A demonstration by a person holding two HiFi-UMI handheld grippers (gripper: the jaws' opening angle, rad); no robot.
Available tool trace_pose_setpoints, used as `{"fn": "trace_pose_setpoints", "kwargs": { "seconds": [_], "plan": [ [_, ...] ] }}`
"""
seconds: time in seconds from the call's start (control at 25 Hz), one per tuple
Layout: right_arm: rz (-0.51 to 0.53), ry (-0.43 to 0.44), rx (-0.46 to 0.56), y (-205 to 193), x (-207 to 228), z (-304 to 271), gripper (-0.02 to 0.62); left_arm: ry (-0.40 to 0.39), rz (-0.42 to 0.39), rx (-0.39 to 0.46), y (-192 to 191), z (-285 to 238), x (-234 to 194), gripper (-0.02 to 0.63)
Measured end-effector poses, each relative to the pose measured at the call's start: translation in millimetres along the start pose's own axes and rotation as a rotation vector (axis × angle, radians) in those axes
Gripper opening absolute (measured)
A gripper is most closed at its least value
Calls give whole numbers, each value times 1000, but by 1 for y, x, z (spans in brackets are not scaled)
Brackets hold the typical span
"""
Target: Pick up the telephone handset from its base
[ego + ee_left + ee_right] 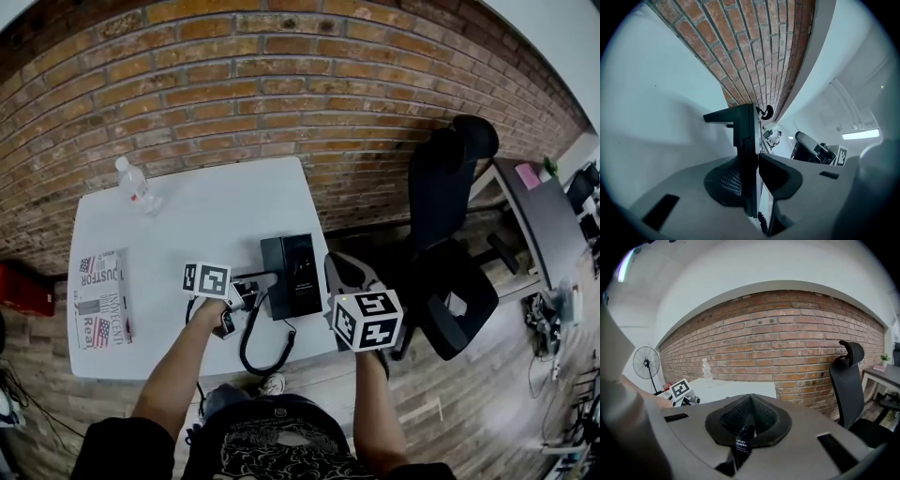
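The black telephone base (pixel 298 274) stands near the front edge of the white table (pixel 216 211). The black handset (pixel 262 278) lies along the base's left side, and its coiled cord (pixel 251 349) loops toward the table's edge. My left gripper (pixel 249 293) reaches in from the left. In the left gripper view its jaws (pixel 757 158) are shut on the handset's (pixel 744 140) thin black edge. My right gripper (pixel 335 264) hovers just right of the base, its jaws (pixel 749 420) shut with nothing held.
A clear water bottle (pixel 134 185) stands at the table's far left corner. A printed box (pixel 101 298) lies at its left front. A black office chair (pixel 452 246) is to the right, a grey desk (pixel 542 214) beyond it. A brick wall backs the table.
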State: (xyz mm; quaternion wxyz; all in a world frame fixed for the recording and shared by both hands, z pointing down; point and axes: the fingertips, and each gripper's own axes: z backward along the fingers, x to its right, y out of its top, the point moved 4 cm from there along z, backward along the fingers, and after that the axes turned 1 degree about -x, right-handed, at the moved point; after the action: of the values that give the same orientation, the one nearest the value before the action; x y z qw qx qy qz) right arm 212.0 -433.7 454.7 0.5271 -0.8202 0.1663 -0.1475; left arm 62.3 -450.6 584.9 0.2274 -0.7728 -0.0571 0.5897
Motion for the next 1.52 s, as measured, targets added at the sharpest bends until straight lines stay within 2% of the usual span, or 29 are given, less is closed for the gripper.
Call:
{"fn": "trace_pose_setpoints", "kwargs": {
  "seconds": [0.56,0.72,1.04,1.52],
  "plan": [
    [-11,9,-21,-7,5,-2,0,-31,59,24,0,2,-2,81],
    [-14,11,-16,-5,6,-1,0,-73,73,48,2,2,9,74],
    [-26,21,-3,-3,-1,6,0,-68,70,85,6,15,24,74],
    [-34,11,20,4,-18,30,0,-102,1,114,14,34,73,74]
  ]
}}
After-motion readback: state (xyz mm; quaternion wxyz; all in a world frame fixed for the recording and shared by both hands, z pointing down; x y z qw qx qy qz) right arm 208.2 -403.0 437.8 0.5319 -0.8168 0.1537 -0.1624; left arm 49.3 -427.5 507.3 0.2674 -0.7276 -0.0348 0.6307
